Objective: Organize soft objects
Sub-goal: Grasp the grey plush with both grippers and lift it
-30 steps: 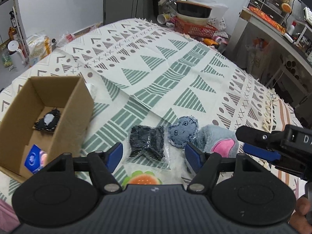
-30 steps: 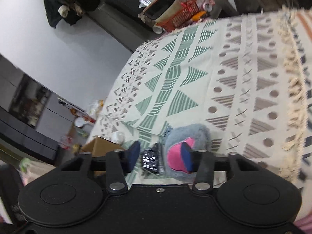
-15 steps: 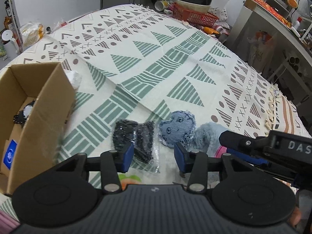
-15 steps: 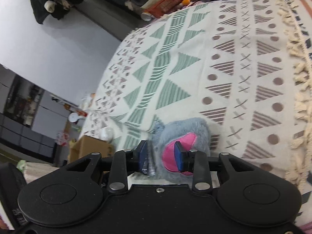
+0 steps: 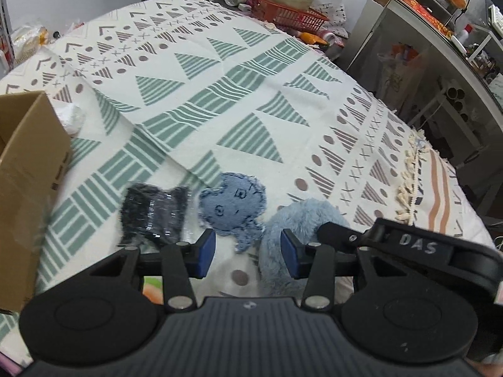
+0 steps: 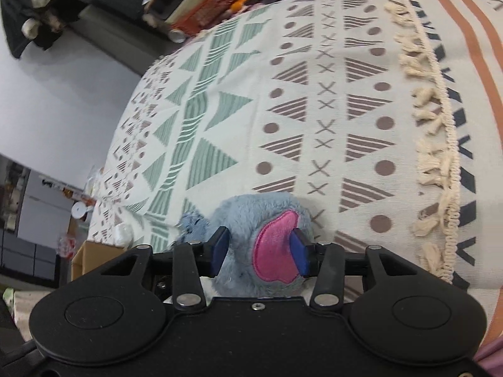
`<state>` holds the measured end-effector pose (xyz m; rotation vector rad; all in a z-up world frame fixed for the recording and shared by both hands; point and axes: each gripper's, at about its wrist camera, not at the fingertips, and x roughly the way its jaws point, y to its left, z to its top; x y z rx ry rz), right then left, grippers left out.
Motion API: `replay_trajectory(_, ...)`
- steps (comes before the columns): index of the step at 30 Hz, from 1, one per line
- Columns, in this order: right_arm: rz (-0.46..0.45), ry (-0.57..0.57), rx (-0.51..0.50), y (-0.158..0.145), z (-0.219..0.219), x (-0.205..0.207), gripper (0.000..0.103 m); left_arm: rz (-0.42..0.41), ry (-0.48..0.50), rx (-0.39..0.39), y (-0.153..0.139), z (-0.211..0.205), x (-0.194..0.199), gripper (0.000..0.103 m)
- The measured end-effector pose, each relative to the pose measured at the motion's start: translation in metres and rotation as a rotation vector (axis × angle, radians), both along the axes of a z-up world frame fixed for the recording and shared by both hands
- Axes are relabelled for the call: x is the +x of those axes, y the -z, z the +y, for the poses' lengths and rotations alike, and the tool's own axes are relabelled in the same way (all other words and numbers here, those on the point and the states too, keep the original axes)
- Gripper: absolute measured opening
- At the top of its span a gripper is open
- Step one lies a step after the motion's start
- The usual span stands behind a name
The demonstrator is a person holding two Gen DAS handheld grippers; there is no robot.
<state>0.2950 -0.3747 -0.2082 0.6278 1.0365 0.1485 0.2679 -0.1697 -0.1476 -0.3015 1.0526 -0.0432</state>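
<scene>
Right gripper [image 6: 259, 251] jaws clamped on fluffy grey-blue plush toy with pink patch [image 6: 251, 220] at lower centre, left gripper [image 5: 247, 253] jaws open above frayed blue denim doll-shaped patch [image 5: 234, 205], brown cardboard box [image 5: 28, 169] at left edge

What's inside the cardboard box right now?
Cannot tell. In the left wrist view only the cardboard box outer wall and rim show at the frame edge; its inside is hidden. The right wrist view shows just a corner of it.

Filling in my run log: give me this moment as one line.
right claw: closing around grey plush, contact unclear | left claw: open, over denim patch | cardboard box: left
</scene>
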Motion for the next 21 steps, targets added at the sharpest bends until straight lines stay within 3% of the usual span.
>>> replay_trajectory(9,0.009,0.115,0.069,0.012,-0.018,-0.003,0.027,0.046,-0.023,-0.098,0.003,-0.015,0.016,0.043)
replay_trajectory(17,-0.009,0.126,0.084,0.01,-0.019,-0.005,0.025,0.079,-0.063,-0.139,0.013,-0.016,0.03,0.031)
replay_trajectory(19,-0.014,0.122,0.082,0.009,-0.018,-0.006,0.024,0.084,-0.064,-0.16,0.014,-0.015,0.031,0.022)
replay_trajectory(21,-0.023,0.121,0.082,0.007,-0.018,-0.007,0.024,0.087,-0.067,-0.174,0.014,-0.014,0.032,0.02)
